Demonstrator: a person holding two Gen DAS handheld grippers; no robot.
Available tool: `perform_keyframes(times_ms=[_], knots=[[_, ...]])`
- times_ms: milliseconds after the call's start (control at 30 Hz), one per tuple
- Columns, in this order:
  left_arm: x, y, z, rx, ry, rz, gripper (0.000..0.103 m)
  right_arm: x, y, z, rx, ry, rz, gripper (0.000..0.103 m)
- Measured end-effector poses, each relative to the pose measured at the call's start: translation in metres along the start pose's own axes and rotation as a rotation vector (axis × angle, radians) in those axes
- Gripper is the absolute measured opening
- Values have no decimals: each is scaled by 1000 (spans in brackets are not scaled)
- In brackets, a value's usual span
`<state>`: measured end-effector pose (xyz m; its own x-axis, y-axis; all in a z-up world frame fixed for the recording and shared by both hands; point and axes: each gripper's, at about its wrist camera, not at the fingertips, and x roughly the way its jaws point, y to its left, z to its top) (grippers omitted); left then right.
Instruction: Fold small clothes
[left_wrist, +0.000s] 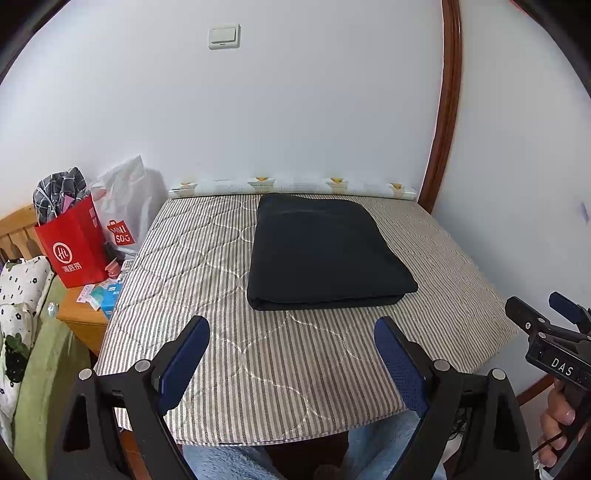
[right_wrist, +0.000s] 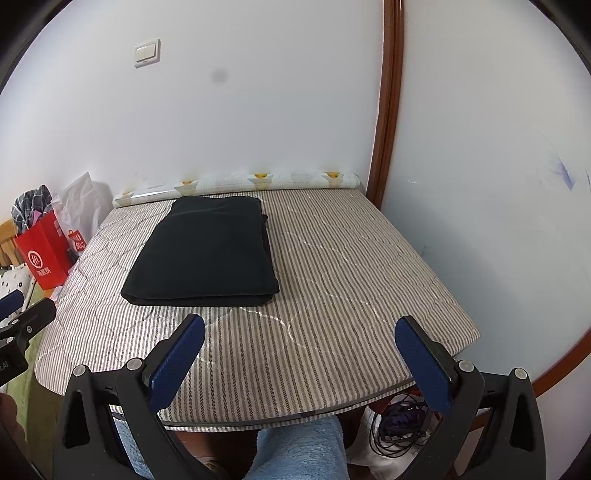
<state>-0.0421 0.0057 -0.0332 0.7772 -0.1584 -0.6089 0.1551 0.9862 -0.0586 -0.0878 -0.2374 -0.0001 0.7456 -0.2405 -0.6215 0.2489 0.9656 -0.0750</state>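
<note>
Both the left gripper (left_wrist: 291, 334) and the right gripper (right_wrist: 300, 334) stand with jaws spread, holding nothing. The folded black garment (left_wrist: 325, 254) lies on the striped table (left_wrist: 207, 354) at 12 o'clock, untouched. Risk: pinching only the top layer would undo the fold.

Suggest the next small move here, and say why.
Probably none beyond drawing both hands back: the black garment already lies as a flat folded rectangle on the striped table cover, and both the left gripper and right gripper hover short of it, jaws open and empty.
</note>
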Motion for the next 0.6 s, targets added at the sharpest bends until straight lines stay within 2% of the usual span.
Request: perform_keyframes(times_ms=[600], knots=[[5,4,4,-3,1,8,90,1,7,6,-15,-8,-2,101]])
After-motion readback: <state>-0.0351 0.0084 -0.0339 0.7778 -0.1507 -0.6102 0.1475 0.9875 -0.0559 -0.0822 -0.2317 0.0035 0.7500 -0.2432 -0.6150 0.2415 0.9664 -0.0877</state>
